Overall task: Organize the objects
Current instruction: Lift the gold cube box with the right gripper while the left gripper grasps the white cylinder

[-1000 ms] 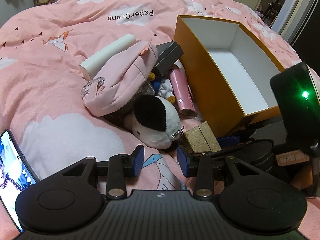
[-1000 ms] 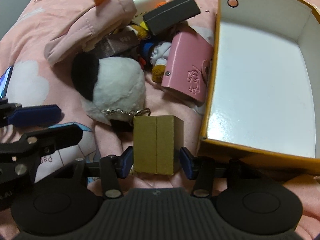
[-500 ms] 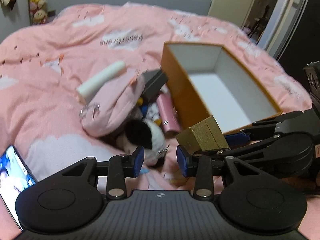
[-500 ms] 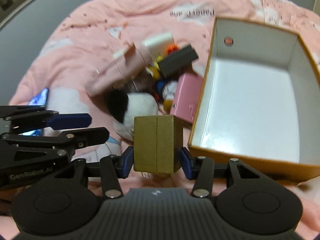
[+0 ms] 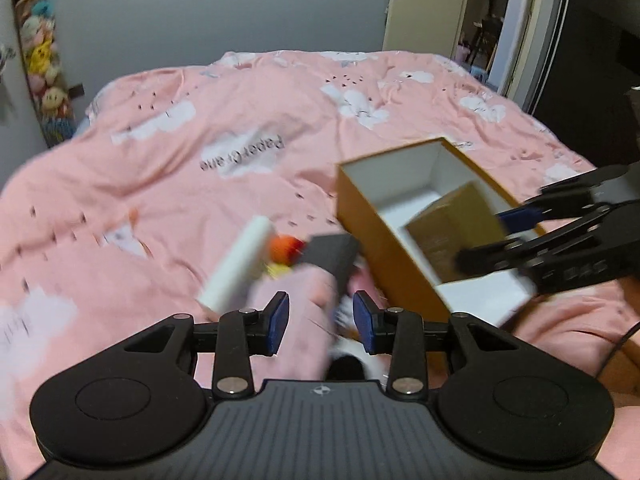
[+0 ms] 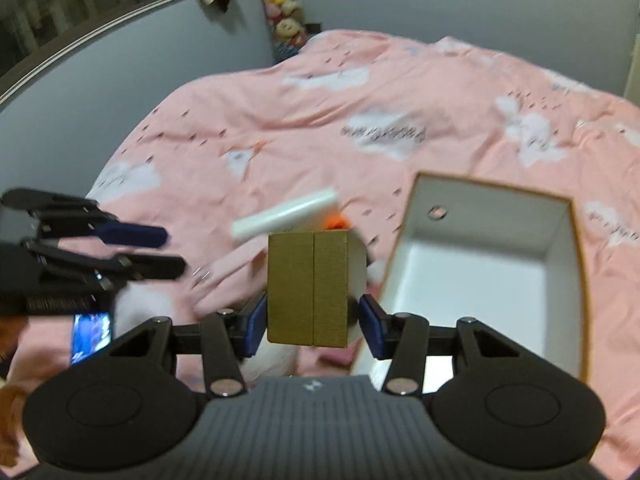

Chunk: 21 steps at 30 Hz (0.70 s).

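My right gripper (image 6: 313,326) is shut on a small gold box (image 6: 308,288) and holds it in the air, left of the open orange box (image 6: 576,248). In the left wrist view the gold box (image 5: 456,228) hangs over the orange box's near wall (image 5: 384,240), with the right gripper's fingers (image 5: 520,216) reaching in from the right. My left gripper (image 5: 321,322) is open and empty above the pile: a white tube (image 5: 240,264), a dark grey case (image 5: 332,252) and a pink pouch (image 5: 296,320). The frames are blurred.
The pink cloud-print duvet (image 5: 240,140) covers the bed. A phone with a lit screen (image 6: 91,330) lies at the near left. Plush toys (image 5: 40,52) hang on the grey wall. An open doorway (image 5: 480,20) is at the far right.
Both grippers have risen and tilted up, so the far wall now shows. The right gripper has carried the gold box up and toward the orange box. The left gripper stays open.
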Motion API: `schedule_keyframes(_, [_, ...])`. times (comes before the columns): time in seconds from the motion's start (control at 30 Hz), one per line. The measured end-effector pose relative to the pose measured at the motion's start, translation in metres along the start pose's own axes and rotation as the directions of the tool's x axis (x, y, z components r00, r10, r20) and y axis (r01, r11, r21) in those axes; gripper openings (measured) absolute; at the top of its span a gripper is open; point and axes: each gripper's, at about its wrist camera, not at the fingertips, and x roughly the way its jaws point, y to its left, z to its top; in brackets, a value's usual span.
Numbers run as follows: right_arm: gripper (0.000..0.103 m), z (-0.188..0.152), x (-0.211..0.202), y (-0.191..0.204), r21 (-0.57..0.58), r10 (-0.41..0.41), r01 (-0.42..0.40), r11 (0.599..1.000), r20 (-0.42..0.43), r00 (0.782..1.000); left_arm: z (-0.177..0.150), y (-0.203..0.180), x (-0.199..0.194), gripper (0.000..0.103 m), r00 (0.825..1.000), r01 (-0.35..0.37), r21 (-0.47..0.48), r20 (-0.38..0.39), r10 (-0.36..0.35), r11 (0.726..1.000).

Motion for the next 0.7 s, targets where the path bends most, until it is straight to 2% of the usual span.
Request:
schedule_keyframes(0.2, [0.051,0.018,0.01,-0.043,0.061,-0.061,0.061,0.996,-0.009,0.998,0.04,0.047,0.057,0.044,0.994,0.016,0.035,-0.105,-0.013,0.999])
schedule_keyframes(0.4, [0.051,0.02,0.025,-0.089,0.116,-0.119,0.126,0.985,-0.063,0.991,0.048,0.063,0.118,0.05,0.981,0.013,0.158,-0.191,0.018,0.987])
schedule_keyframes(0.47, [0.051,0.019,0.033,-0.103,0.129,-0.132,0.143,0.981,-0.089,0.987,0.049,0.064,0.143,0.051,0.973,0.009,0.184,-0.229,0.034,0.983])
schedule_keyframes(0.53, [0.051,0.016,0.042,-0.114,0.139,-0.143,0.159,0.978,-0.118,0.983,0.048,0.066,0.163,0.052,0.958,0.038,0.199,-0.286,0.021,0.979])
schedule_keyframes(0.7, [0.051,0.006,0.061,-0.131,0.16,-0.135,0.164,0.973,-0.178,0.975,0.044,0.062,0.202,0.056,0.932,0.071,0.317,-0.358,0.05,0.946])
